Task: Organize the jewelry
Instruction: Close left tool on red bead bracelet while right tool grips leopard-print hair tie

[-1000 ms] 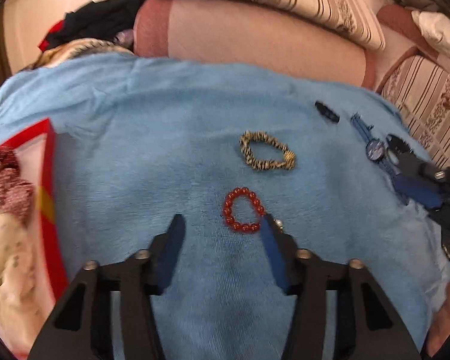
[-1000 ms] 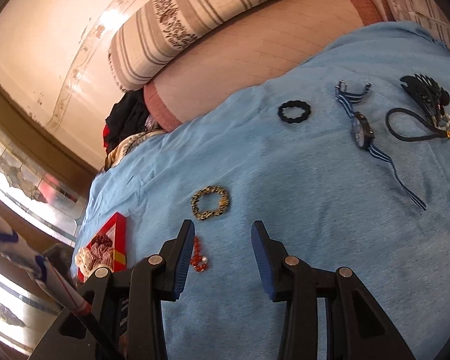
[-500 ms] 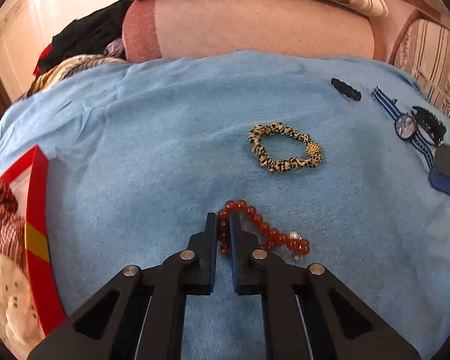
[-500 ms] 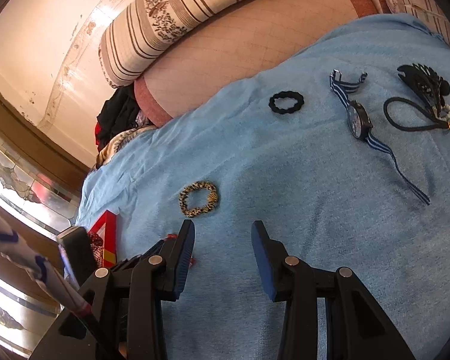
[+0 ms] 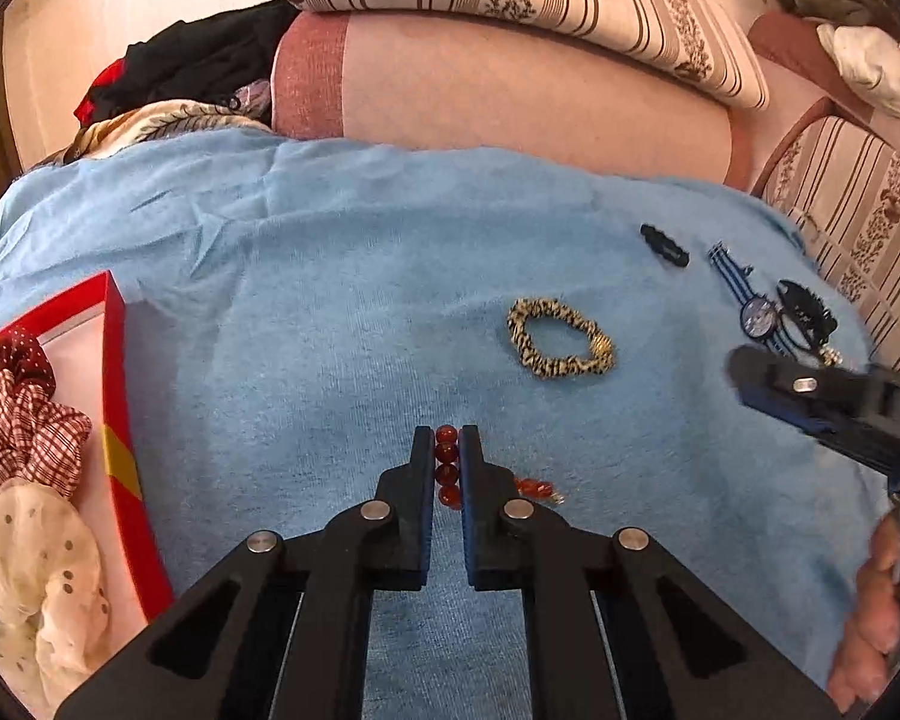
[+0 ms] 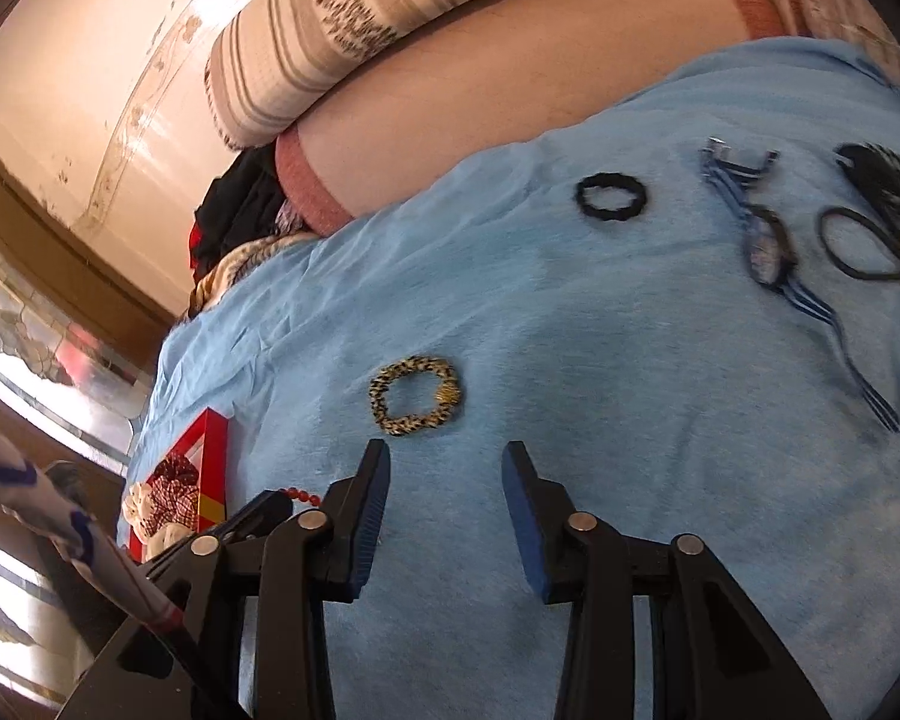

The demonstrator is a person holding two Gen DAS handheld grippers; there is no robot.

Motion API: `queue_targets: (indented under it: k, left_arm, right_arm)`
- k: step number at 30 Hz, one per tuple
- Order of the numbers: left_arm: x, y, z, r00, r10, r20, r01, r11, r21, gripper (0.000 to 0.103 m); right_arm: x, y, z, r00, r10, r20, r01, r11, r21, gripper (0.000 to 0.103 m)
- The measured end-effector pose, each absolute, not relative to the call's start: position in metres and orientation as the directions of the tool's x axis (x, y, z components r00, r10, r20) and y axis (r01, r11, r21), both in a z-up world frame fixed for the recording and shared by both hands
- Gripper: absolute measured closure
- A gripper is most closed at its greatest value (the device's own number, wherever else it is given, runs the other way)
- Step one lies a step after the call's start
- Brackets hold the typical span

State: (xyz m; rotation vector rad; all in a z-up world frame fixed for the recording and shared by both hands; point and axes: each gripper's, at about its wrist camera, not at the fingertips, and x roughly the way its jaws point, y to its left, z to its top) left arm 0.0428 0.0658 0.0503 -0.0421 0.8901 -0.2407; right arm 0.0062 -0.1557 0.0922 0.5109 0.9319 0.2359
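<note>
My left gripper [image 5: 448, 438] is shut on the red bead bracelet [image 5: 447, 465], whose beads show between the jaws while its tail hangs to the right over the blue blanket [image 5: 330, 330]. The bracelet also shows in the right wrist view [image 6: 301, 495]. A leopard-print scrunchie [image 5: 561, 346] lies ahead to the right; it lies just beyond my right gripper [image 6: 444, 456], which is open and empty. A red box [image 5: 117, 420] holding scrunchies sits at the left.
A black hair tie [image 6: 611, 198], a blue striped watch [image 6: 771, 246], a black cord loop [image 6: 858, 246] and a black clip [image 6: 882, 177] lie at the far right of the blanket. A sofa cushion [image 5: 510, 84] rises behind. The right gripper shows in the left wrist view [image 5: 822, 396].
My left gripper closed on the red bead bracelet and has lifted it off the blanket. The right gripper moved closer to the leopard-print scrunchie.
</note>
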Motion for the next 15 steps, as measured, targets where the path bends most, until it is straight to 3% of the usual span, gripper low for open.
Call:
queue_targets:
  k: [2,15]
  left_arm:
    - [0.044,0.068,0.053,0.609,-0.229,-0.759,0.187,0.972,-0.143,0.096]
    - [0.051,0.075,0.048,0.598,-0.230,-0.768,0.171,0.973,-0.158,0.096]
  right_arm:
    - [0.015,-0.149,0.089,0.571,0.398,-0.718,0.018,0.868,0.495,0.069]
    - [0.092,-0.098,0.052,0.461,0.231,-0.857,-0.015,0.967,0.253,0.079]
